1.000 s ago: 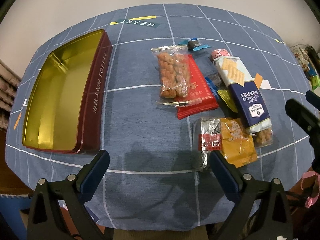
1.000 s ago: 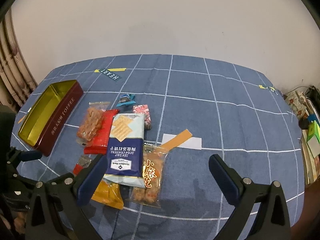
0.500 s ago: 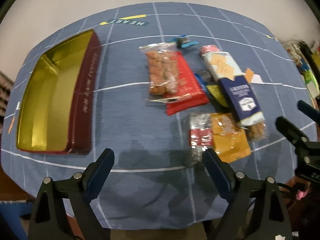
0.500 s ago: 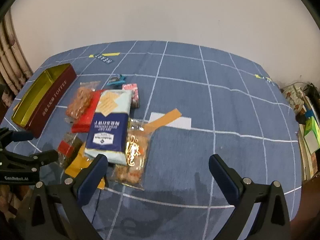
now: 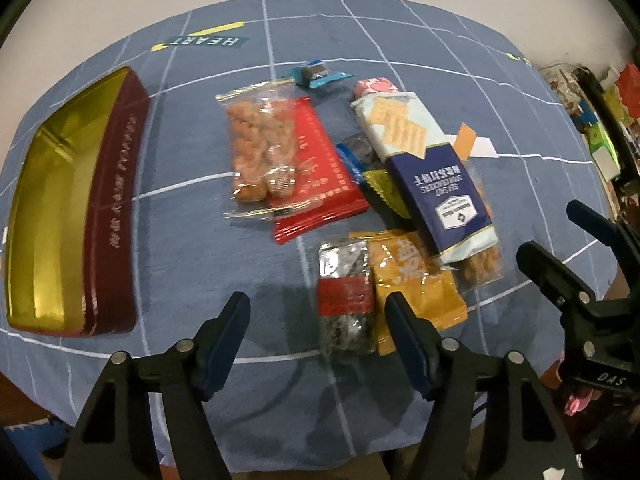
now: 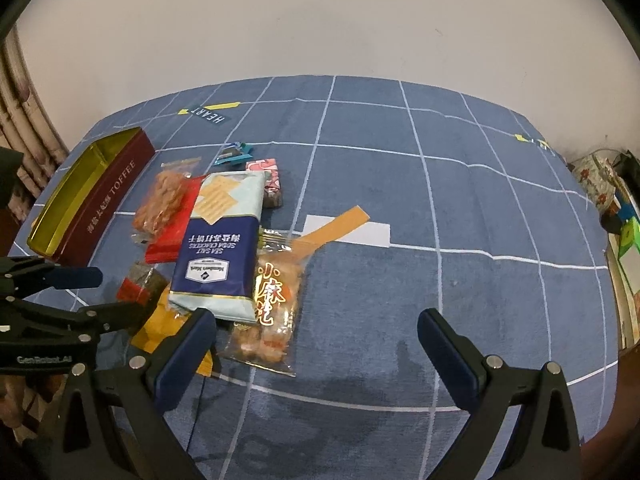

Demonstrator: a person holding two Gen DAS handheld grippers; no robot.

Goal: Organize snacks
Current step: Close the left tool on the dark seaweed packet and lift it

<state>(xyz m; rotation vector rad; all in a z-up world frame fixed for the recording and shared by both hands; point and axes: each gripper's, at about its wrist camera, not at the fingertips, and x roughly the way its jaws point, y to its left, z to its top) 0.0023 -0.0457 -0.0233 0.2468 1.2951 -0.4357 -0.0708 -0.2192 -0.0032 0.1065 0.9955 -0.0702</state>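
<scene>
An open red toffee tin (image 5: 60, 220) with a gold inside lies empty at the left; it also shows in the right wrist view (image 6: 92, 200). A pile of snacks lies mid-table: a clear nut bag (image 5: 260, 148) on a red packet (image 5: 320, 184), a blue cracker pack (image 5: 428, 168), an orange packet (image 5: 416, 280) and a silver-red packet (image 5: 346, 300). My left gripper (image 5: 318, 312) is open and empty, just short of the silver-red packet. My right gripper (image 6: 316, 332) is open and empty near a clear twist-snack bag (image 6: 272, 300).
The table has a blue grid cloth (image 6: 440, 160) with a white and orange paper strip (image 6: 348, 228). Small candies (image 5: 316, 74) lie behind the pile. Clutter (image 5: 600, 120) stands off the table's right edge. A white wall runs behind.
My left gripper has moved forward and to the right toward the silver-red packet, its jaws narrower but still open. My right gripper has shifted closer to the snack pile. No snack has moved.
</scene>
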